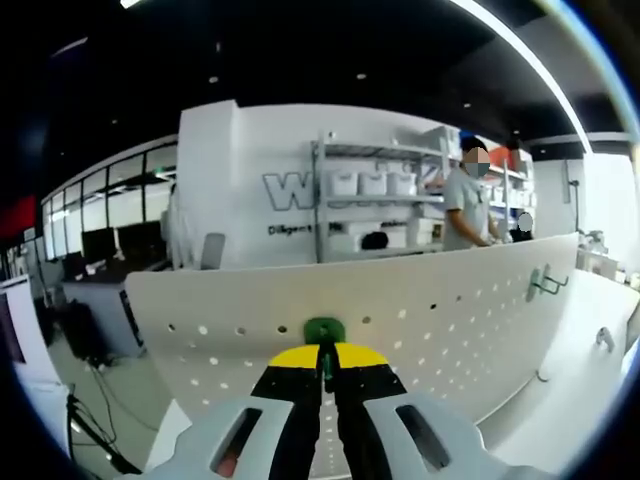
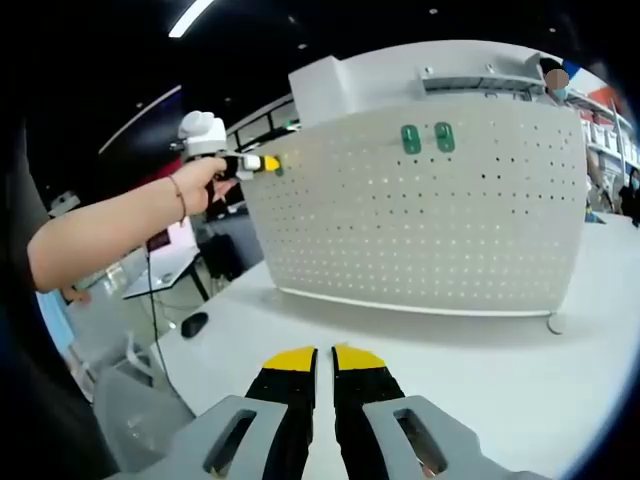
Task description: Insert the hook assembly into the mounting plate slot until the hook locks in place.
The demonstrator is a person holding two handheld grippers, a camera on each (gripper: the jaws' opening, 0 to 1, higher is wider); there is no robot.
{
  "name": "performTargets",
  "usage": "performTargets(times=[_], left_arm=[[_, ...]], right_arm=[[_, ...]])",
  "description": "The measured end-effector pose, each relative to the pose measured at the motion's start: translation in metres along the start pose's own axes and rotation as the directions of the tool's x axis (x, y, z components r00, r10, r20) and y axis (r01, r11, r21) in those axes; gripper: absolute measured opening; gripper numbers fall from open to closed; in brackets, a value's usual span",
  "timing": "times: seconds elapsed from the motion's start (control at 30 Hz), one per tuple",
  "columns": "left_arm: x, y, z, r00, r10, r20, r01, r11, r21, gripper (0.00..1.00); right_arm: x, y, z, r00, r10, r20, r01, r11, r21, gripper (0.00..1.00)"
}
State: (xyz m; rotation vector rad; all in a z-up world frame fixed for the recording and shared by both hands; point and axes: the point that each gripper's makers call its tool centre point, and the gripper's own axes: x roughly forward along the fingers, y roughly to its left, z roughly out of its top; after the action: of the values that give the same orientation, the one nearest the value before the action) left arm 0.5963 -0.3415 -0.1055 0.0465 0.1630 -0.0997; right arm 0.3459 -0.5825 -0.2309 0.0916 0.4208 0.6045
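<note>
Left tool (image 1: pixel 326 362) pinched shut on green hook (image 1: pixel 324 331), pressed against white pegboard (image 1: pixel 420 310) near its top edge. Right tool (image 2: pixel 325 360) closed, empty, above worktop (image 2: pixel 480 350), well clear of the pegboard.

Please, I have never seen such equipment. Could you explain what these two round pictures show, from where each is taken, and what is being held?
There is no robot here. A person holds a hand tool with two jaws in each hand, and a fisheye camera rides on each tool.

The left gripper view looks along the left gripper, whose black jaws with yellow tips are shut on a small green hook piece at the top edge of a white perforated mounting board. Grey metal hooks hang further along that board.

The right gripper view looks from the white table. The right gripper is closed and holds nothing. The person's hand carries the left gripper at the board's edge, and two green hook pieces already sit near the board's top.
</note>
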Motion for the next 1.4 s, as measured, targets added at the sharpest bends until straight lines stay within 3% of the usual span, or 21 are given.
performTargets(times=[0.17, 0.27, 0.63, 0.77, 0.9, 1.03, 1.2, 1.37, 1.4], left_arm=[[0.0, 0.002, 0.001, 1.0, 0.002, 0.0, -0.002, 1.0, 0.002, 0.03], [-0.005, 0.003, 0.009, 0.999, 0.021, 0.033, -0.021, 1.0, -0.007, 0.02], [-0.019, -0.002, 0.01, 0.999, -0.036, 0.029, 0.036, 0.999, -0.026, 0.02], [-0.034, -0.011, 0.015, 0.997, -0.062, 0.033, 0.062, 0.998, 0.009, 0.02], [-0.054, -0.03, 0.007, 0.992, -0.125, 0.016, 0.125, 0.992, -0.003, 0.02], [-0.08, -0.062, -0.006, 0.978, -0.21, -0.005, 0.21, 0.978, 0.016, 0.02], [-0.116, -0.106, -0.028, 0.948, -0.316, -0.044, 0.318, 0.948, 0.028, 0.02], [-0.142, -0.131, -0.046, 0.924, -0.374, -0.074, 0.375, 0.927, -0.003, 0.03], [-0.149, -0.139, -0.052, 0.913, -0.399, -0.089, 0.4, 0.917, -0.013, 0.03]], right_arm=[[0.0, -0.001, 0.001, 1.0, -0.002, 0.003, 0.002, 1.0, 0.002, 0.04], [-0.001, -0.003, 0.001, 1.0, -0.004, 0.003, 0.004, 1.0, 0.004, 0.04], [0.001, 0.001, 0.002, 1.0, 0.007, 0.008, -0.007, 1.0, 0.006, 0.04], [0.003, 0.004, 0.006, 1.0, 0.015, 0.013, -0.015, 1.0, -0.006, 0.04], [0.005, 0.008, 0.016, 0.999, 0.024, 0.03, -0.024, 0.999, -0.022, 0.05], [0.006, 0.015, 0.039, 0.996, 0.038, 0.084, -0.036, 0.999, -0.028, 0.06], [0.006, 0.027, 0.071, 0.986, 0.064, 0.154, -0.058, 0.997, -0.041, 0.07], [0.007, 0.036, 0.086, 0.979, 0.086, 0.184, -0.078, 0.996, -0.05, 0.07], [0.008, 0.038, 0.088, 0.978, 0.091, 0.187, -0.083, 0.995, -0.052, 0.07]])
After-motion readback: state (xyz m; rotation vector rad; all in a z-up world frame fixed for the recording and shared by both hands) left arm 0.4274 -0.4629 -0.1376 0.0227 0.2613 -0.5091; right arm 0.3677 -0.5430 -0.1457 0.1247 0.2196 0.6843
